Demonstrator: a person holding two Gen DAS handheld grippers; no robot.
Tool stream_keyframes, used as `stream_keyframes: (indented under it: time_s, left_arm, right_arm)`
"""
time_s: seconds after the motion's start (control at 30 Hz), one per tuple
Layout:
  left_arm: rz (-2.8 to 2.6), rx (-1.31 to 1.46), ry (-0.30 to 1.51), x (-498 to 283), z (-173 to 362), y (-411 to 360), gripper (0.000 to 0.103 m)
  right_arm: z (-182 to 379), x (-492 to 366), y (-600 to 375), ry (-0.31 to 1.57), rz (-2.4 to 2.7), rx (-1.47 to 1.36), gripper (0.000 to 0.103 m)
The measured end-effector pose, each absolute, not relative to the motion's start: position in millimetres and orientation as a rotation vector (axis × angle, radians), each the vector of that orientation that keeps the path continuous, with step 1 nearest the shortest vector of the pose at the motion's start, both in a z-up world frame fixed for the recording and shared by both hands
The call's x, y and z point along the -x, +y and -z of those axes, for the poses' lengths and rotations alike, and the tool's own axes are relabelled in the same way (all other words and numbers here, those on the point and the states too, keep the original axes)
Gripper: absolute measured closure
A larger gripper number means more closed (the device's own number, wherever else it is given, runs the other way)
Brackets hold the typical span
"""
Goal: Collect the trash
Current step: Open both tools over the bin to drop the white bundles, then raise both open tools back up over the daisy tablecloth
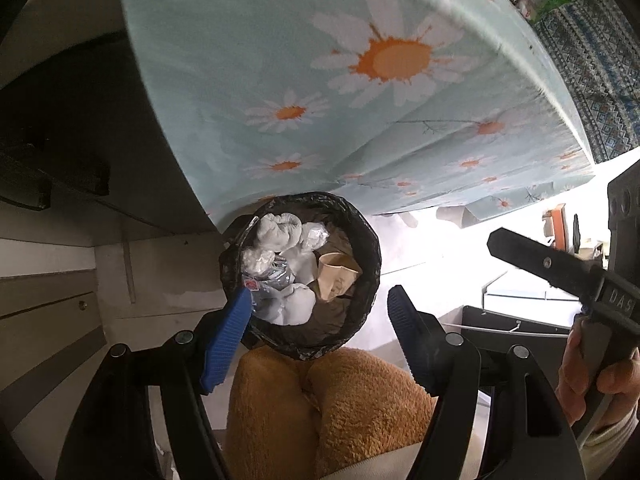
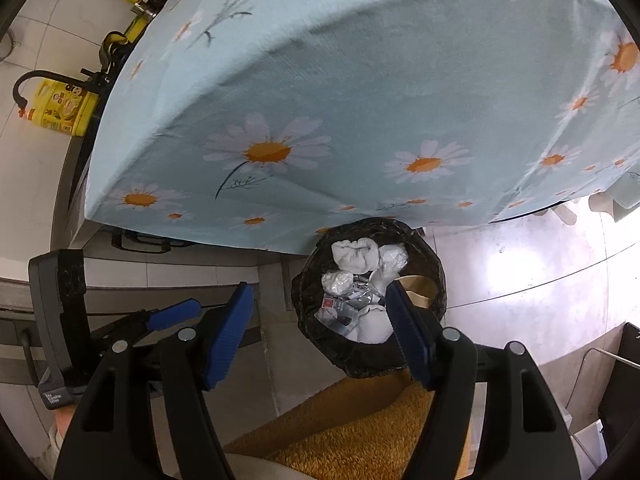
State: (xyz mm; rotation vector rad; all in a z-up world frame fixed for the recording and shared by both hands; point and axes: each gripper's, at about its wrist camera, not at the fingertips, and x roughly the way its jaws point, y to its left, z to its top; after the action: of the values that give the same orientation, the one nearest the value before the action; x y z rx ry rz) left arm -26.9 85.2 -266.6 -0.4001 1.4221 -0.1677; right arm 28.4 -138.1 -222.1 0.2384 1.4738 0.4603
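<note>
A small bin with a black liner [image 1: 362, 240] stands on the floor under the table edge; it also shows in the right wrist view [image 2: 308, 280]. It holds crumpled white tissues [image 1: 280, 228], clear plastic wrap [image 1: 272, 276] and a crushed brown paper cup [image 1: 336, 276]. My left gripper [image 1: 320, 304] is open and empty, held above the bin. My right gripper [image 2: 320, 300] is open and empty, also above the bin, slightly left of it. The right gripper shows at the right of the left wrist view [image 1: 560, 268], and the left gripper shows at the left of the right wrist view [image 2: 172, 314].
A table with a light blue daisy-print cloth [image 1: 320, 80] overhangs the bin. Orange fuzzy trouser legs [image 1: 320, 408] are right below the grippers. Yellow oil bottles [image 2: 64, 112] stand at the far left. A black crate [image 1: 516, 320] sits on the white floor at right.
</note>
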Motion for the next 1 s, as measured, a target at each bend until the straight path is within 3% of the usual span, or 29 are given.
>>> stream_keyframes:
  time_s: [0.27,0.33,0.4,0.77,1.0]
  left_arm:
    - [0.184,0.397,1.374,33,231,85,0.035]
    - [0.196,0.406,1.350,35,218,86,0.026]
    - [0.195,0.395,1.324,37,206,87,0.026]
    - [0.227,0.389,1.252,42,167,93,0.018]
    - [0.203,0.419,1.159,39,139,112,0.013]
  right_arm:
    - [200,-7,-136,1.449,-0.499,-0.188,0.022]
    - [191,-4,-138,1.432,-0.503,-0.193,0.021]
    - [180,-1,-141,1.407,-0.512,-0.209,0.015]
    - [117,3,-133,1.225,-0.592,-0.146,0.006]
    - [73,-16,-135,1.117,-0.569,-0.139,0.006]
